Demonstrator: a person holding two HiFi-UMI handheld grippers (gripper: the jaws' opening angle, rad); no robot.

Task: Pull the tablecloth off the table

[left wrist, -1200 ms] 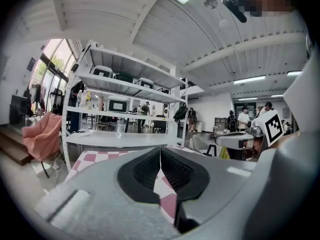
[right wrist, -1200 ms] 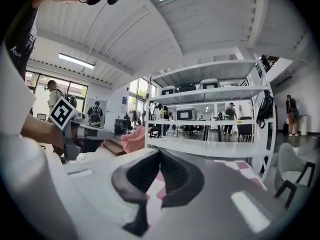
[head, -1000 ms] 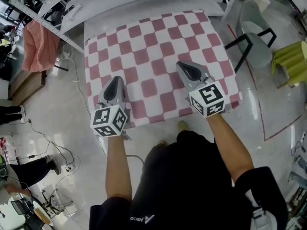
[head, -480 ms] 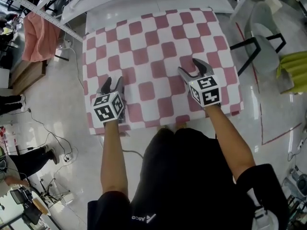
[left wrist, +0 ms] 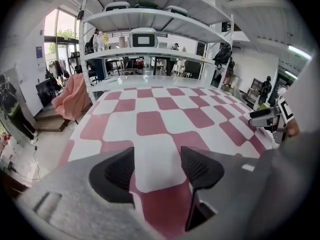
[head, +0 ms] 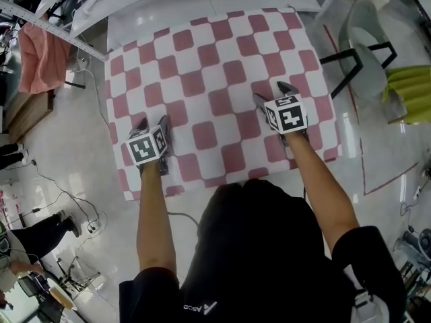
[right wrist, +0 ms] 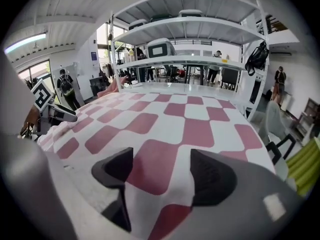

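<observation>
A pink-and-white checked tablecloth (head: 215,79) covers the table (head: 168,12), with a bare white strip at its far edge. My left gripper (head: 153,124) is over the cloth's near left part, its jaws opening. In the left gripper view the cloth (left wrist: 150,119) lies flat under the gap of the left gripper (left wrist: 157,164), and the pads do not touch it. My right gripper (head: 271,93) is over the near right part, jaws also opening. In the right gripper view the cloth (right wrist: 165,124) runs between the pads of the right gripper (right wrist: 161,171), unpinched.
A white shelving rack (left wrist: 145,54) stands beyond the table's far edge. A grey chair (head: 367,52) and a yellow-green seat (head: 407,89) are on the right. A pink cloth (head: 40,52) hangs at the left. Cables (head: 67,194) trail on the floor.
Both grippers have moved forward from the near edge further over the cloth. Their jaws, shut a second ago, have spread apart.
</observation>
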